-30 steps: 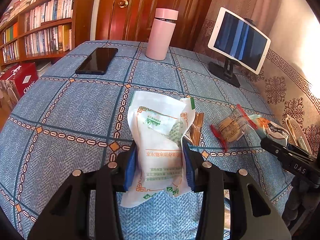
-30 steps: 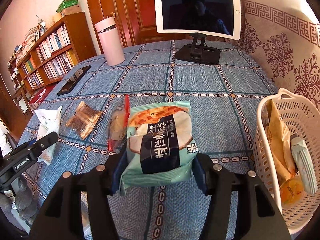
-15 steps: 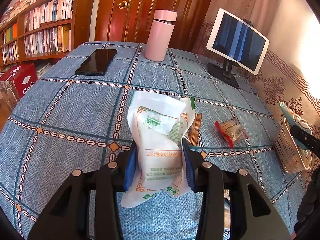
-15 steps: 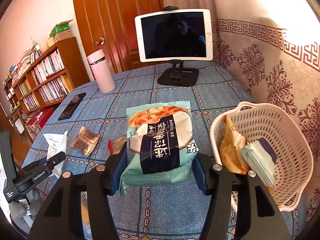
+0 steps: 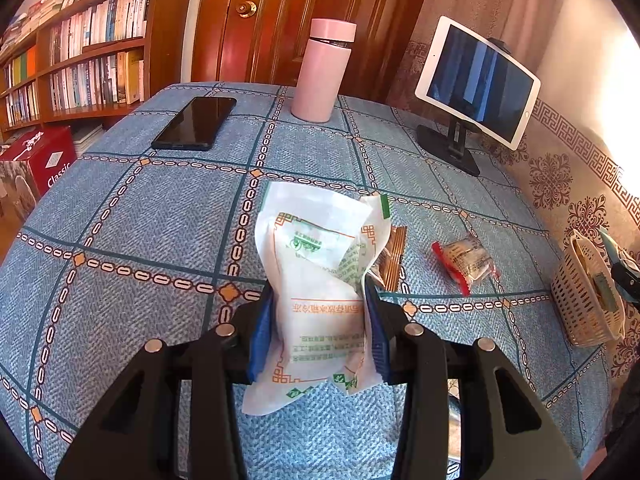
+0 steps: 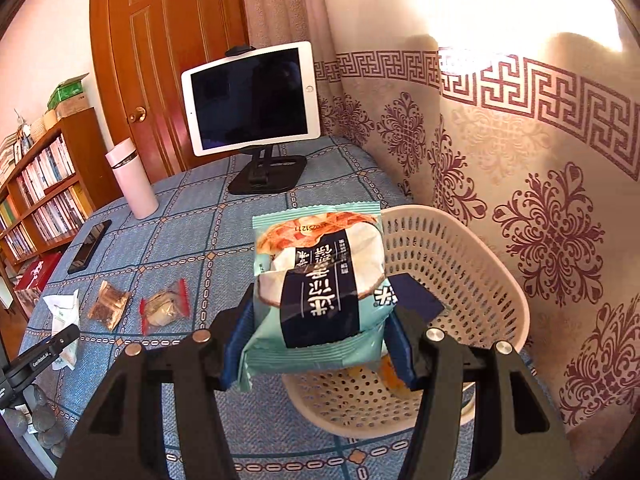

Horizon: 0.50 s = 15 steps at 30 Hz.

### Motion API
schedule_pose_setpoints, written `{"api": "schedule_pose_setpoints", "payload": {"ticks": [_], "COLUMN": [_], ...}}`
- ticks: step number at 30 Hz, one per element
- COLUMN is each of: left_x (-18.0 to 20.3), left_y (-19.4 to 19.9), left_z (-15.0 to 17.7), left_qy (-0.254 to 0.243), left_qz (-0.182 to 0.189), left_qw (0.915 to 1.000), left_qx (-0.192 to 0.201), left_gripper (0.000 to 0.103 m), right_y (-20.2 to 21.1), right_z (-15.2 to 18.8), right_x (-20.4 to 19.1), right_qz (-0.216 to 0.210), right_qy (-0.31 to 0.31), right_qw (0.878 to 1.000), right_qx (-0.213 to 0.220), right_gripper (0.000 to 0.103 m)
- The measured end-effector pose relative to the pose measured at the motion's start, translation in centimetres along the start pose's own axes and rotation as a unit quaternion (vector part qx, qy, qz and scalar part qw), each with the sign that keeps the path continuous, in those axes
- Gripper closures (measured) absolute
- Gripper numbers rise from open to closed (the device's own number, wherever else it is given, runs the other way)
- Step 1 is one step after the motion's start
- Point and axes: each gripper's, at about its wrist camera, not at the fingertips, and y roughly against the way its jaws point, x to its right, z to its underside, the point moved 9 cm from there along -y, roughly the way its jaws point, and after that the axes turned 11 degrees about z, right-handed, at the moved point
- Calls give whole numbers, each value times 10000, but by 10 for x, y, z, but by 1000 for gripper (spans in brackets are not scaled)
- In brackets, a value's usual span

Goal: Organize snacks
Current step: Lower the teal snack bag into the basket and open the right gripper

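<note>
L gripper [image 5: 318, 336]: jaws closed partway, blue pads [image 5: 262, 336] pinching both sides of white snack bag [image 5: 320, 292] w/ green-orange print; bag upright, above blue tablecloth [image 5: 140, 220].
R gripper [image 6: 316, 344]: jaws clamped on teal snack pack [image 6: 320, 296], pads on its lower sides; pack held over near rim of white basket [image 6: 472, 280].
Basket: at table's right edge by curtain; dark blue pack [image 6: 416, 300] + orange item inside, mostly hidden.
Loose snacks: brown wrapper [image 6: 108, 304], red-ended wrapper [image 6: 164, 308], side by side on cloth, apart from basket.
Bkgd: pink bottle [image 5: 324, 68], phone [image 5: 194, 122], tablet on stand [image 6: 252, 100].
</note>
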Motion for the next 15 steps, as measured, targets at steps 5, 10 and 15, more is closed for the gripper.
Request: {"api": "schedule_pose_setpoints", "payload": {"ticks": [5, 10, 15], "left_x": [-1, -3, -4], "left_y": [-2, -2, -2], "left_z": [0, 1, 1], "left_qy": [-2, 4, 12], "left_qz": [-29, -53, -68], "left_qw": [10000, 10000, 10000], "left_qx": [-7, 1, -4], "left_gripper": [61, 61, 61], "right_y": [-4, -12, -6], "right_z": [-2, -3, -2], "right_x": [23, 41, 48], "right_qz": [194, 484, 571], "right_qy": [-219, -391, -407], "right_qw": [9996, 9981, 9975], "right_qx": [0, 17, 111], "right_gripper": [43, 31, 29]}}
